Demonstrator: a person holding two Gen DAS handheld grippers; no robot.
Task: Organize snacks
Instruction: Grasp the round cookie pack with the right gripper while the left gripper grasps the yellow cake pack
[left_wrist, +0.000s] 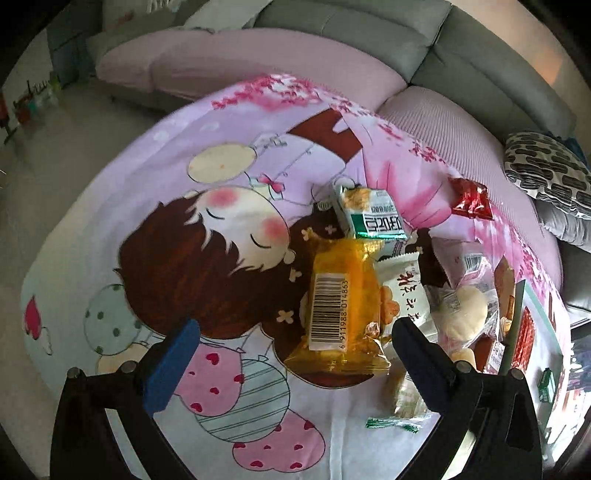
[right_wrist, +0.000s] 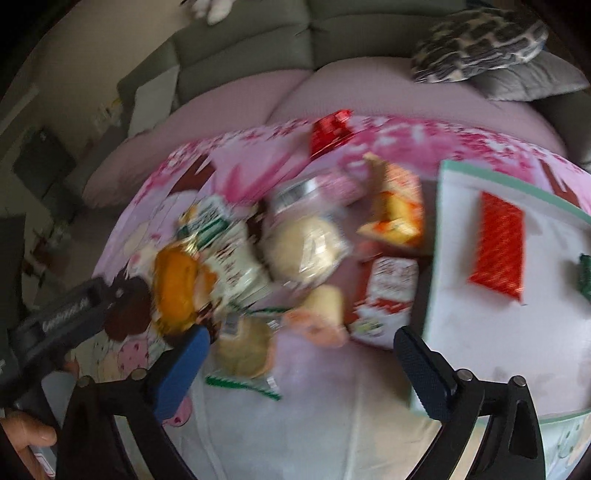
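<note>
A pile of snack packs lies on a cartoon-print cloth (left_wrist: 221, 155). My left gripper (left_wrist: 295, 332) hangs open above it. An orange packet with a barcode (left_wrist: 343, 306) lies between its fingers, nearer the right one, untouched. A green-and-white pack (left_wrist: 373, 218), a white pack (left_wrist: 402, 291) and a bagged bun (left_wrist: 463, 310) lie around it. The right wrist view is blurred. My right gripper (right_wrist: 301, 338) is open and empty over the pile's near edge, by a pale pastry (right_wrist: 325, 306) and a red-and-white pack (right_wrist: 388, 295). A white tray (right_wrist: 461, 258) holds a red packet (right_wrist: 498, 243).
A loose red wrapper (left_wrist: 471, 199) lies at the cloth's far edge. Behind is a grey sofa with pink seat covers (left_wrist: 258, 62) and a patterned pillow (left_wrist: 546, 173). The left gripper's black body (right_wrist: 62, 314) and a hand (right_wrist: 26, 439) show at the right view's left side.
</note>
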